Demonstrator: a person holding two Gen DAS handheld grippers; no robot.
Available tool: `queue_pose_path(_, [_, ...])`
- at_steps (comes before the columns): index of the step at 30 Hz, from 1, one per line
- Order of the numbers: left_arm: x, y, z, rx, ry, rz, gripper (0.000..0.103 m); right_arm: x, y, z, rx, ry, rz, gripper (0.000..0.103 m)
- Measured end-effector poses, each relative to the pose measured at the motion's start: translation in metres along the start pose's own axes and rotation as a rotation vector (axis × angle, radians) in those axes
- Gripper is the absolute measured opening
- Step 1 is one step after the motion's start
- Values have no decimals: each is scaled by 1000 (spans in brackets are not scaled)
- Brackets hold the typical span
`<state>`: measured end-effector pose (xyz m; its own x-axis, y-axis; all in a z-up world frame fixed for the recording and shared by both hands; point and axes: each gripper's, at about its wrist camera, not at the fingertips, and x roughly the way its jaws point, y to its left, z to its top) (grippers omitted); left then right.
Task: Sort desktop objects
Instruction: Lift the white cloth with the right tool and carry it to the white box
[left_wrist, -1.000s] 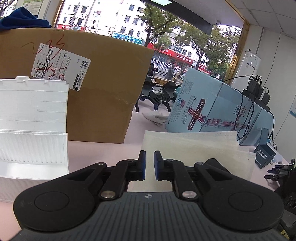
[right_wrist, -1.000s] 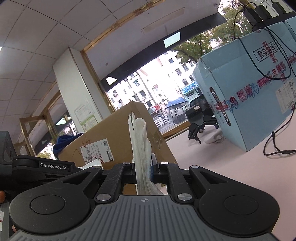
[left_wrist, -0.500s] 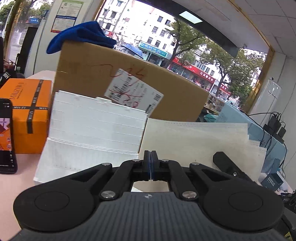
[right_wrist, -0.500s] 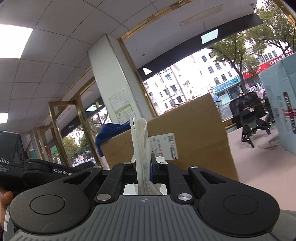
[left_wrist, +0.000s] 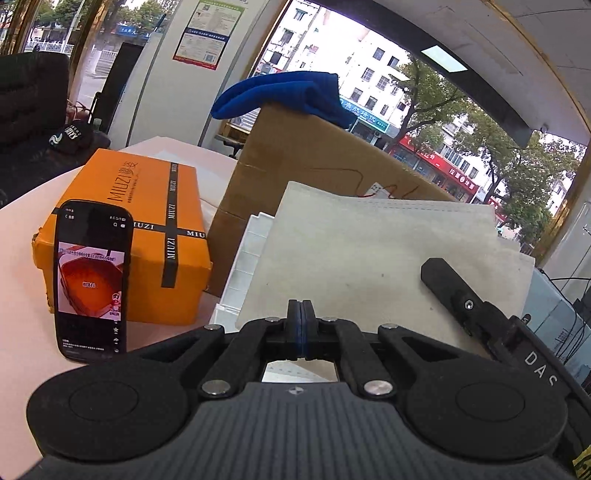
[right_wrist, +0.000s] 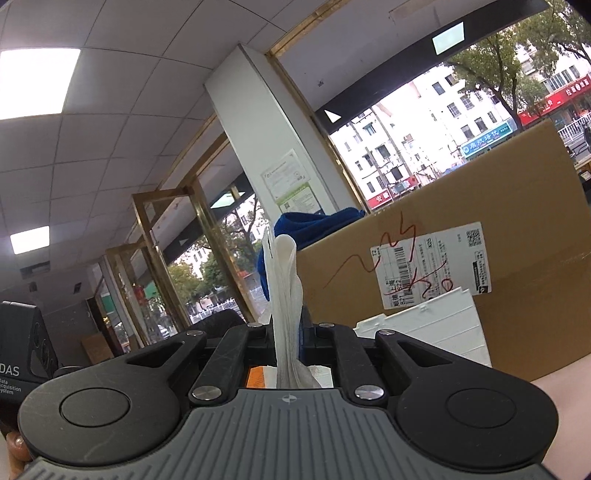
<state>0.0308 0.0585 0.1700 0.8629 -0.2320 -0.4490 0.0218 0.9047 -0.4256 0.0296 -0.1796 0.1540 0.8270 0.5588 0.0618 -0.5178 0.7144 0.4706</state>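
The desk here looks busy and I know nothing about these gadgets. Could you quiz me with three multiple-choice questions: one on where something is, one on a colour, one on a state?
1. Where does the blue cloth lie?
A. on top of the brown cardboard box
B. on the phone
C. on the floor

2. What colour is the box behind the phone?
A. green
B. orange
C. white

3. What is the right hand-held gripper doing?
A. standing open and empty
B. gripping a pen
C. shut on a stack of white sheets

Answers: 1 A, the cloth drapes over the box's top edge. 2 B, the MIUZI box is orange with black bands. 3 C, the sheets stand pinched between its fingers.
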Motion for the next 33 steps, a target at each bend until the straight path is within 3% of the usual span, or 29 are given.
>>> queue_pose_path(3, [16, 6, 0, -5, 50, 16, 0, 11, -10, -7, -4, 58, -40, 7])
queue_pose_path(10, [51, 3, -11, 28, 161, 57, 0, 13, -37, -9, 116, 217, -172, 7])
queue_pose_path(17, [70, 1, -24, 55, 212, 94, 0, 20, -47, -18, 107, 295, -245, 7])
queue_pose_path(23, [86, -1, -33, 77, 299, 81, 0, 31, -59, -33, 104, 402, -324, 7])
queue_pose_path(29, [95, 3, -37, 62, 365, 80, 0, 32, -62, -40, 100, 467, -360, 7])
queue_pose_path(33, [96, 5, -38, 62, 368, 93, 0, 34, -62, -48, 80, 509, -376, 7])
